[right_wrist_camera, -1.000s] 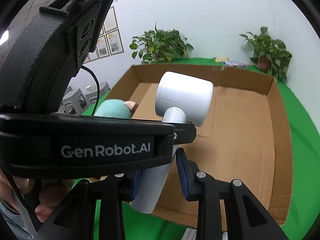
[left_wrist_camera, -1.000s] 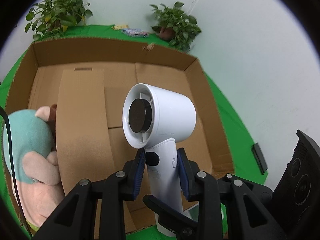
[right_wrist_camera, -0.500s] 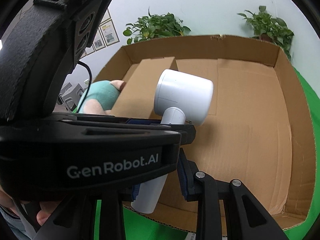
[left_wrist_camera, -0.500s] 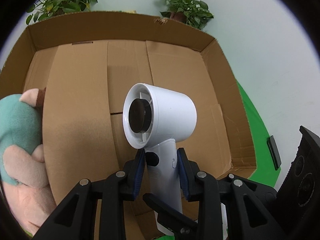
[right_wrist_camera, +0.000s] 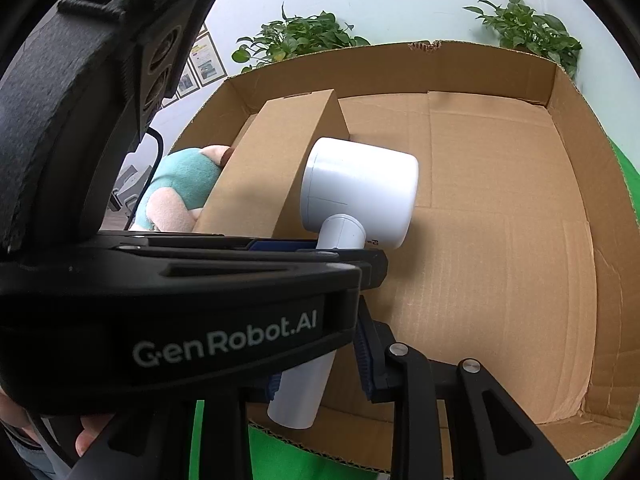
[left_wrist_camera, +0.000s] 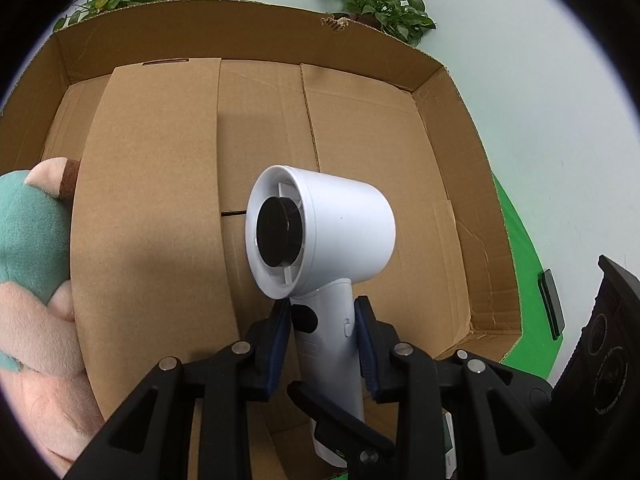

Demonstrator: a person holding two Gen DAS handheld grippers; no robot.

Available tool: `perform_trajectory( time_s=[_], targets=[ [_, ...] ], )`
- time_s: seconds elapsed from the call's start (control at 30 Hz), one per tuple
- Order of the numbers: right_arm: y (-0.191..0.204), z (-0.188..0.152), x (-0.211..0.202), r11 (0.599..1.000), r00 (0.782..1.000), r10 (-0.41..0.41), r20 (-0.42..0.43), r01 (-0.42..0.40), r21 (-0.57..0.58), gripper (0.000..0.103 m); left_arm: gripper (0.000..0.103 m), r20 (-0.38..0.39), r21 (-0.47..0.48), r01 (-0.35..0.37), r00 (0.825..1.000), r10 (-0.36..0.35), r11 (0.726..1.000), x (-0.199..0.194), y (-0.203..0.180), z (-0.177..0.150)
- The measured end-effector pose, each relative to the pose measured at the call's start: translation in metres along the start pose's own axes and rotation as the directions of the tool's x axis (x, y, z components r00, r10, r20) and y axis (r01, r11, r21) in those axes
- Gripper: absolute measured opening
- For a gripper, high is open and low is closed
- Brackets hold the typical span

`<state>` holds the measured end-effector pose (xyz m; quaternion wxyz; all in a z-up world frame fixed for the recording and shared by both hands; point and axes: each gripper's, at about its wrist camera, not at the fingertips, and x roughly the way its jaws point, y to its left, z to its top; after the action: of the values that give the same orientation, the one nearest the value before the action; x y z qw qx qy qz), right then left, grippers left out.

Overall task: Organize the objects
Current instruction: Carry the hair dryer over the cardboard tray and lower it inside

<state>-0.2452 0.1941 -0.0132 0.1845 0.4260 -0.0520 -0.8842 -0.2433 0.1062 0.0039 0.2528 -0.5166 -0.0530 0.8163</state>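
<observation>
A white hair dryer (left_wrist_camera: 320, 232) hangs over the floor of a big open cardboard box (left_wrist_camera: 248, 20), barrel pointing left. My left gripper (left_wrist_camera: 322, 332) is shut on the upper handle, its blue pads pressing both sides just below the barrel. In the right wrist view the hair dryer (right_wrist_camera: 360, 192) shows from behind, and my right gripper (right_wrist_camera: 320, 376) is shut on the lower end of the handle. The left gripper's black housing (right_wrist_camera: 180, 320) crosses that view and hides the right gripper's left finger.
A long closed carton (left_wrist_camera: 152, 200) lies inside the box at the left, with a teal and pink plush toy (left_wrist_camera: 28, 232) beside it. The box wall (right_wrist_camera: 480, 64) rises behind. Potted plants (left_wrist_camera: 380, 4) stand beyond on green cloth (left_wrist_camera: 516, 240). A dark flat device (left_wrist_camera: 552, 304) lies to the right.
Both grippers have sunk with the hair dryer toward the box, so the box floor and walls fill more of each view. The grips stay the same.
</observation>
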Motion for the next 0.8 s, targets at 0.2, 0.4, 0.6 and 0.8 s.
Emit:
perform_trajectory(
  time_s=[0.2,0.4,0.6,0.8],
  targets=[
    [0.0,0.0,0.0,1.0,1.0,-0.008,-0.001,0.008,0.006,0.026,0.032,-0.005,-0.001,-0.003,1.0,0.003,1.0,-0.001,-0.001,-0.001],
    [0.0,-0.001,0.0,1.0,1.0,0.004,0.012,-0.004,0.017,0.027,0.032,0.0,-0.014,-0.011,1.0,0.011,1.0,-0.005,0.001,-0.003],
    [0.001,-0.002,-0.004,1.0,1.0,0.013,0.021,-0.014,0.024,0.035,0.032,0.01,-0.014,-0.005,1.0,0.005,1.0,-0.012,0.001,-0.007],
    [0.004,-0.003,-0.014,0.999,0.999,0.02,0.04,-0.022,0.037,0.043,0.032,0.03,-0.03,-0.014,0.999,0.014,0.999,-0.026,0.009,-0.009]
  ],
)
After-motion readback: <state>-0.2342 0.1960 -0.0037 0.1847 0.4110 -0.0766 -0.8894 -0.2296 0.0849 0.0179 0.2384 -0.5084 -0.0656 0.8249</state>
